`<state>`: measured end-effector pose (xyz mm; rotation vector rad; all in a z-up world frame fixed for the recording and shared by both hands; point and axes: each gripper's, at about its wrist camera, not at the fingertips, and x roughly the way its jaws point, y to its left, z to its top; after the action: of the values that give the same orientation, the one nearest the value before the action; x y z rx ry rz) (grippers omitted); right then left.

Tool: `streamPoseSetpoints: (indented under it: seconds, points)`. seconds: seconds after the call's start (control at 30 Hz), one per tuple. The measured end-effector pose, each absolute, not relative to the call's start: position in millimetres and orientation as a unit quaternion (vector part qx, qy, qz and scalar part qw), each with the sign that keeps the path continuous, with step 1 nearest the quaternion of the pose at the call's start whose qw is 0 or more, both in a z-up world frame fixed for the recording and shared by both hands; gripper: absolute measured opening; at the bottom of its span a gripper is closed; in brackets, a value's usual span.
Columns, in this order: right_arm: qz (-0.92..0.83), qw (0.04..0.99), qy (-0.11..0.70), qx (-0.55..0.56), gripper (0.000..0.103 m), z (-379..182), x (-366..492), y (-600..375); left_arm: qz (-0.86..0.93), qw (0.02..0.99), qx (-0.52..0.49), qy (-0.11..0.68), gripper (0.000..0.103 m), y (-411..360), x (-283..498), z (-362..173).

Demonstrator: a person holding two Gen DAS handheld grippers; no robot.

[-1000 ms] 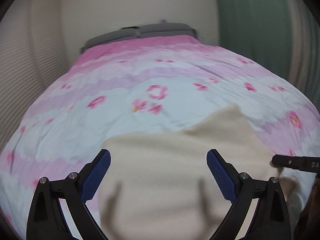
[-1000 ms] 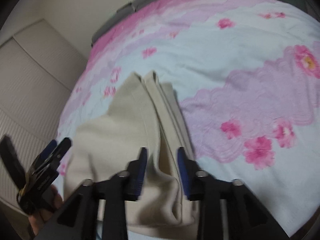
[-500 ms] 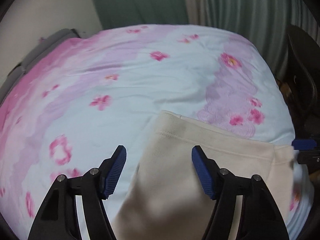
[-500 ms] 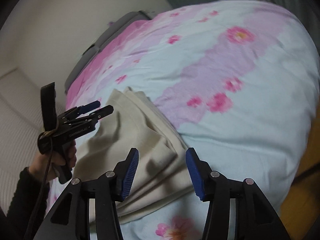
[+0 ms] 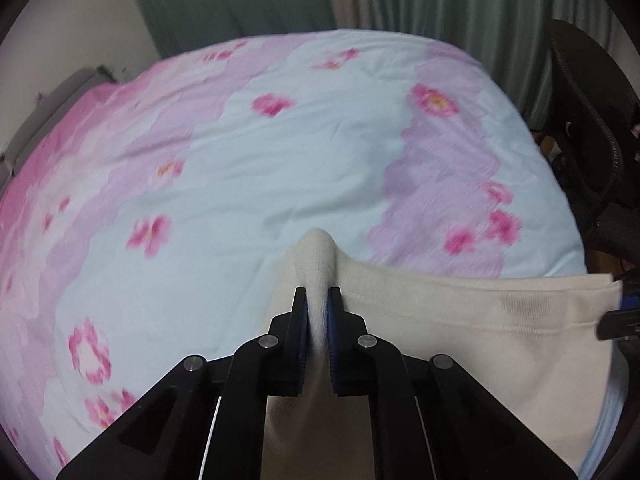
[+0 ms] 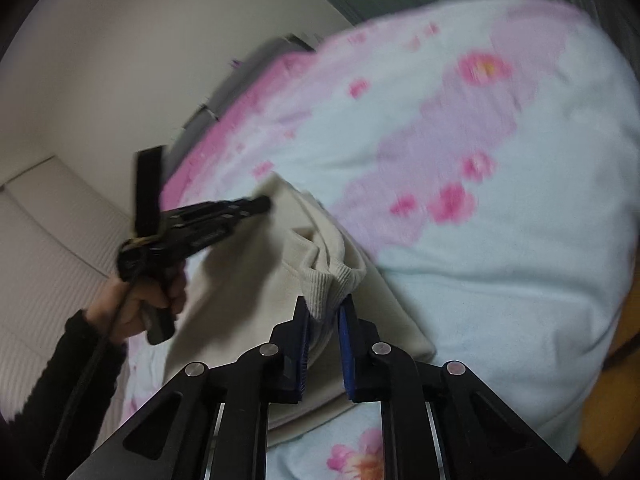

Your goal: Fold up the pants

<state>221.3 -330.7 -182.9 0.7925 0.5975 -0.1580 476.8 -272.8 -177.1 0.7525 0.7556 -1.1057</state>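
Already the cream pants [image 5: 460,320] lie partly folded at the near edge of the bed [image 5: 304,168]. The left claw [image 5: 318,300] is clamped on one hem corner; the right claw [image 6: 323,312] is closing around the other ribbed corner. Another fold seems left.
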Motion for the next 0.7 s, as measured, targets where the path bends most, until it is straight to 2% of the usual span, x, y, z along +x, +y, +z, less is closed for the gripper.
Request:
streamPoseSetpoints:
  seconds: [0.1, 0.2, 0.27, 0.33, 0.4, 0.47, 0.57, 0.63, 0.7]
  points:
    - [-0.088, 0.872, 0.306, 0.371, 0.015, -192.0, 222.7, -332.9, -0.498, 0.715, 0.349, 0.345, 0.011, -284.6, 475.2, -181.8]
    - [-0.091, 0.827, 0.362, 0.42, 0.018, -231.1, 230.0, -340.2, -0.482, 0.717, 0.345, 0.367, 0.016, -285.3, 491.7, -201.9]
    - [-0.091, 0.821, 0.367, 0.428, 0.019, -233.9, 230.0, -342.5, -0.477, 0.729, 0.33, 0.363, 0.026, -280.8, 495.3, -201.1]
    - [-0.09, 0.828, 0.37, 0.411, 0.023, -227.5, 231.1, -338.4, -0.474, 0.737, 0.331, 0.35, 0.031, -278.1, 491.8, -195.8]
    - [-0.096, 0.835, 0.369, 0.396, 0.032, -221.4, 230.8, -333.8, -0.474, 0.742, 0.326, 0.345, 0.041, -272.2, 488.1, -184.8]
    - [-0.102, 0.835, 0.369, 0.396, 0.036, -219.8, 229.5, -333.6, -0.463, 0.756, 0.318, 0.335, 0.057, -262.6, 483.6, -174.5]
    - [-0.107, 0.836, 0.366, 0.395, 0.039, -217.0, 225.1, -336.9, -0.432, 0.785, 0.295, 0.331, 0.066, -236.3, 470.7, -159.1]
    - [-0.111, 0.842, 0.356, 0.391, 0.044, -211.6, 218.5, -336.6, -0.404, 0.805, 0.274, 0.336, 0.067, -213.3, 459.5, -151.7]
    - [-0.115, 0.846, 0.345, 0.389, 0.063, -206.3, 212.2, -336.4, -0.351, 0.836, 0.244, 0.345, 0.072, -176.4, 440.4, -144.9]
